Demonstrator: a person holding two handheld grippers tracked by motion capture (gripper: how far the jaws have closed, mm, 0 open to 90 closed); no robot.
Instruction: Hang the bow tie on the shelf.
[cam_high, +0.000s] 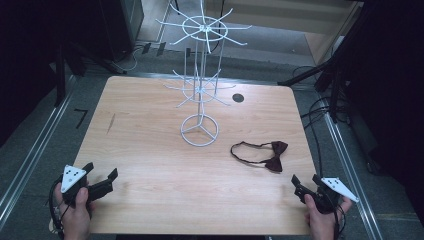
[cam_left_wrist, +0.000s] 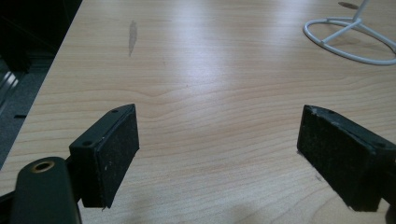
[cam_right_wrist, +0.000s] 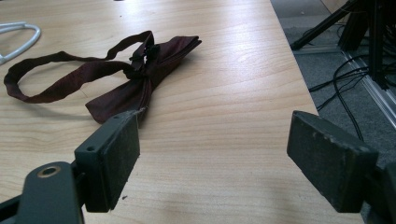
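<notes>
Lying flat on the right half of the pale wooden desk (cam_high: 150, 150) is a dark maroon fabric bow tie with a thin neck strap (cam_high: 276, 154); its strap curls out in a loop to the left of the bow. Seen from the right gripper view, the bow tie (cam_right_wrist: 140, 79) sits just beyond the inner jaw of the right tongs (cam_right_wrist: 215, 158), with its nearest wing close to that jaw's tip but not between the pads. Those right tongs stand wide open with nothing between them but bare wood. From above, the right tongs (cam_high: 306, 182) rest at the near right corner of the desk, held by the person's right hand (cam_high: 322, 220), near the bow tie and on its near side.

At the near left corner, the left tongs (cam_high: 102, 175) are held by the person's left hand (cam_high: 75, 212). In the left gripper view the left tongs (cam_left_wrist: 219, 140) also gape wide, holding nothing, and they point over bare wood.

A white wire display stand with a round ring base and two tiers of radiating hooks (cam_high: 200, 85) stands upright at the far middle of the desk, well apart from both tongs. Part of its ring base (cam_left_wrist: 350, 39) shows far off in the left gripper view. A small dark round spot (cam_high: 238, 98) lies on the desk just right of the stand.
</notes>
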